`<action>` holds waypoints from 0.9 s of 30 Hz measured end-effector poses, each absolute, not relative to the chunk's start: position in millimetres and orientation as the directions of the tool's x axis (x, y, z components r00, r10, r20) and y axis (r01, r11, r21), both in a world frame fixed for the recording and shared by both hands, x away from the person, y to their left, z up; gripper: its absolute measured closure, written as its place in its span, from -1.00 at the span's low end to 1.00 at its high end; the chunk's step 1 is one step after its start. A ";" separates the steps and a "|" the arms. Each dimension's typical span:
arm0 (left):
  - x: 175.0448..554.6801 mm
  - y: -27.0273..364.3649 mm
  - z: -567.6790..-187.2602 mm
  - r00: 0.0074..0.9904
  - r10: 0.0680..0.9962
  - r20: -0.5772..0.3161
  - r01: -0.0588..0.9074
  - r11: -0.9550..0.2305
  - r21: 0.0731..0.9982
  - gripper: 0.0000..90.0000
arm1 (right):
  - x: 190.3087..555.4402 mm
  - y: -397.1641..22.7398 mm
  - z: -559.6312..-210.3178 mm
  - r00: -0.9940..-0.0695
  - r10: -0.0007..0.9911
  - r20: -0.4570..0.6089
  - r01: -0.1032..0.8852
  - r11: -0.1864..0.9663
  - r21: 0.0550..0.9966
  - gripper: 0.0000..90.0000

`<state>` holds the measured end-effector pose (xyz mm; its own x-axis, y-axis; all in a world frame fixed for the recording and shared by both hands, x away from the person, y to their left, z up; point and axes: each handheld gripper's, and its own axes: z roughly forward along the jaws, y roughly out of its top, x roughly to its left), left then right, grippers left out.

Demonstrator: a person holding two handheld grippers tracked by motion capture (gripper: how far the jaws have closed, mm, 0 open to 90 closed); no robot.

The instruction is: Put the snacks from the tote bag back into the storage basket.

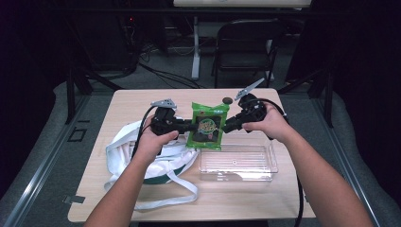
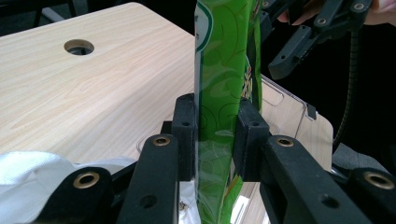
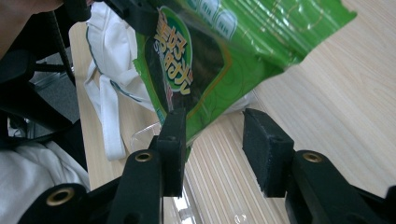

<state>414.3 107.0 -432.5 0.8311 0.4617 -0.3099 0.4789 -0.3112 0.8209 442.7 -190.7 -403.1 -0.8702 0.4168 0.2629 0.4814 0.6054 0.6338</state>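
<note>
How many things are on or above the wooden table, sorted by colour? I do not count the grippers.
Green: 1, the green plastic snack packet, held above the table
White: 1, the white cloth bag with long straps
Clear: 1, the clear rectangular plastic container
Total: 3

The high view looked forward and down over the whole tabletop point(image 1: 142, 101) from the person's side. Each tool view sat close behind its own jaws, nearly level. All three shared the green packet point(image 1: 206, 126) at mid-frame and the clear tray point(image 1: 239, 165).
</note>
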 end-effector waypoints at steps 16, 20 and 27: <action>413.3 101.0 -434.3 0.845 0.451 -0.286 0.464 -0.355 0.812 0.64 | 445.6 -199.3 -386.8 -0.881 0.436 0.185 0.444 0.625 0.642 0.23; 414.0 102.4 -435.1 0.838 0.462 -0.290 0.476 -0.360 0.802 0.64 | 446.2 -199.9 -379.2 -0.893 0.431 0.131 0.409 0.653 0.637 0.12; 414.9 101.2 -438.0 0.836 0.462 -0.297 0.485 -0.366 0.794 0.64 | 445.2 -193.5 -364.8 -0.906 0.419 0.050 0.351 0.684 0.639 0.03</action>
